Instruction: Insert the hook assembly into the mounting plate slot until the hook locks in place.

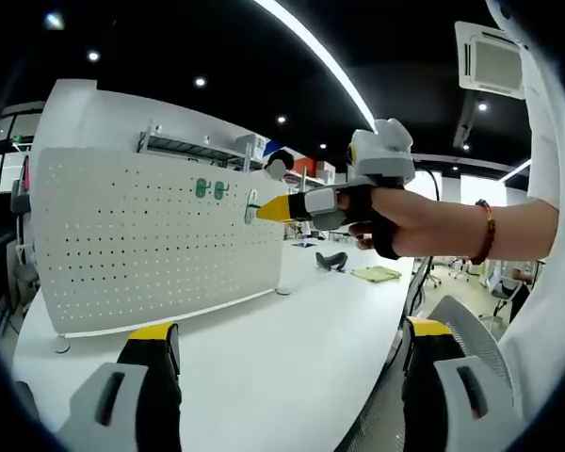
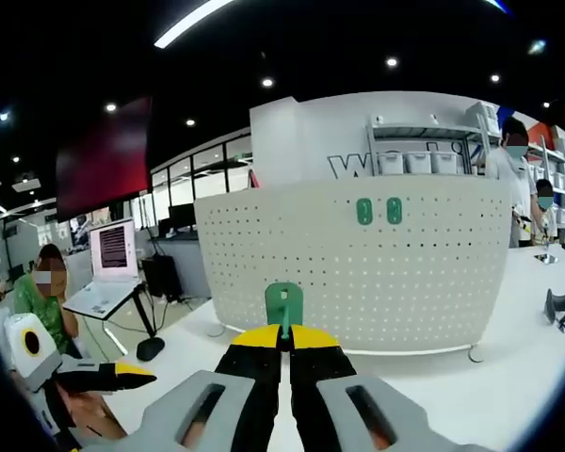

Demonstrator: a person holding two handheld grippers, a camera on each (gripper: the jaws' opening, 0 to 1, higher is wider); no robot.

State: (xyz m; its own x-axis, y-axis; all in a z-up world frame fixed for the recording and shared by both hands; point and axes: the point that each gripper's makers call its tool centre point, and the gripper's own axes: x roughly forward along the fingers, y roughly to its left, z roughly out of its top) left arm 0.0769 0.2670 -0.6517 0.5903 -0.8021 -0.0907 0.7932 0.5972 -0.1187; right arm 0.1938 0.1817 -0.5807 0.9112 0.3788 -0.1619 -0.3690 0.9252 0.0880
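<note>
On a long white table (image 1: 292,348) stands 1 white perforated mounting plate (image 1: 151,235), upright on small round feet, its face dotted with rows of holes. 2 green hooks (image 1: 209,189) already sit side by side near its upper edge; the right gripper view shows the same pair (image 2: 379,211) high on the plate (image 2: 377,273).

Right gripper (image 2: 285,337): yellow-tipped black jaws clenched on 1 green hook assembly (image 2: 283,303), which stands up from between the tips. The plate lies ahead of the hook; the hook is held in front of the plate's face, and contact cannot be told from this view. In the left gripper view the same gripper (image 1: 264,209) enters from the right, carried by a person's hand (image 1: 395,218) with a beaded bracelet (image 1: 488,232) at the wrist; its yellow tip points at the plate's upper right area, the pale green piece (image 1: 251,206) right at the panel.

Left gripper (image 1: 287,337): jaws released, set wide apart, nothing between them, held low over the table and well apart from the plate. The right gripper view catches it (image 2: 122,377) at lower left.

Other items: 1 open laptop (image 2: 108,268) on a stand at left, 1 seated person in green (image 2: 42,301) beside it, 1 dark object (image 1: 331,261) on the far table.
</note>
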